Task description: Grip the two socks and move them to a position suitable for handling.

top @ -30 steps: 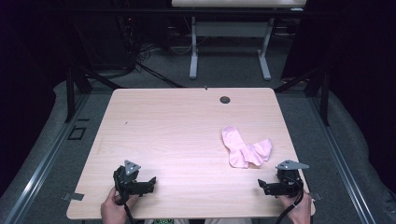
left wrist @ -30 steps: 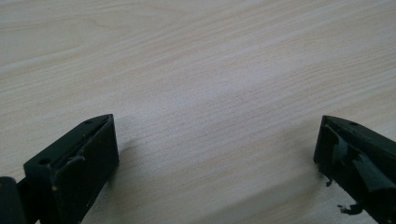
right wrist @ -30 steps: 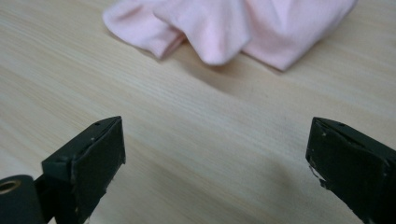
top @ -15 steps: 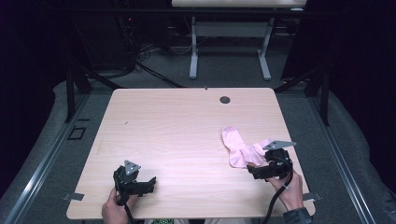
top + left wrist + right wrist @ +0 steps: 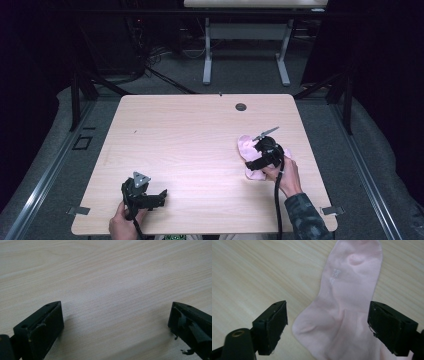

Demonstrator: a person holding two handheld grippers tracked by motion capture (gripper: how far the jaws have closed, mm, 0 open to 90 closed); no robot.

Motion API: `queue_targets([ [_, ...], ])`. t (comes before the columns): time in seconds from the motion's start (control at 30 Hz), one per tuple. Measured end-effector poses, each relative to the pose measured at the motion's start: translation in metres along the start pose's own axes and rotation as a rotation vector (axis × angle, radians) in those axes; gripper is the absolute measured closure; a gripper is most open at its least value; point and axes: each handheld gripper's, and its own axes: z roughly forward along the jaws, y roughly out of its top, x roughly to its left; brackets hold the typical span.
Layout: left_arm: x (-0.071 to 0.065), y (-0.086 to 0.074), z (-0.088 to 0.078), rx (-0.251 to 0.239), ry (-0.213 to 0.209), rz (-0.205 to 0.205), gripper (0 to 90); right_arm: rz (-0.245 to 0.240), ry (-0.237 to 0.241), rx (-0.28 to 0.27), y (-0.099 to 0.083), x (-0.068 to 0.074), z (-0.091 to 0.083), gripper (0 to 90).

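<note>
A pink sock [image 5: 352,277] lies flat on the wooden table [image 5: 200,130], right of the middle; in the high view the sock [image 5: 245,146] peeks out from under my right gripper [image 5: 256,159]. The right gripper [image 5: 328,327] hovers over the sock's heel, which lies between its jaws. They have just been closing a little, but its pads [image 5: 278,322] stand clear of the cloth. My left gripper [image 5: 157,197] rests near the table's front edge. In its own view the left gripper [image 5: 116,325] is wide open over bare wood.
A dark round grommet hole [image 5: 241,106] sits near the table's far edge. Behind the table stand the legs of another white table [image 5: 207,65] and loose cables on the floor. A tape tab [image 5: 79,210] marks the near left corner.
My right gripper has moved from the near right corner up and left across the table, and now sits over the sock. The left gripper has stayed put.
</note>
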Motion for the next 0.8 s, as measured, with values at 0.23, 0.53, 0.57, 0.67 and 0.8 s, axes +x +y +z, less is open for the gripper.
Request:
queue_targets([
  [0.23,0.0,0.0,0.0,0.0,-0.001,-0.001,0.0,0.057,-0.049,0.112,0.023,-0.009,0.03,35.1],
  [0.53,0.0,0.0,0.0,0.0,0.001,0.0,0.0,0.075,-0.048,0.151,0.023,-0.013,0.047,66.2],
  [0.57,0.0,0.0,0.0,0.0,0.001,0.0,0.0,0.074,-0.049,0.151,0.023,-0.013,0.046,69.8],
  [0.67,0.0,0.0,0.0,0.0,0.001,0.0,0.0,0.075,-0.036,0.148,0.022,-0.014,0.044,78.9],
  [0.8,0.0,0.0,0.0,0.0,0.002,-0.001,0.0,0.081,-0.032,0.098,0.02,-0.011,0.032,82.3],
])
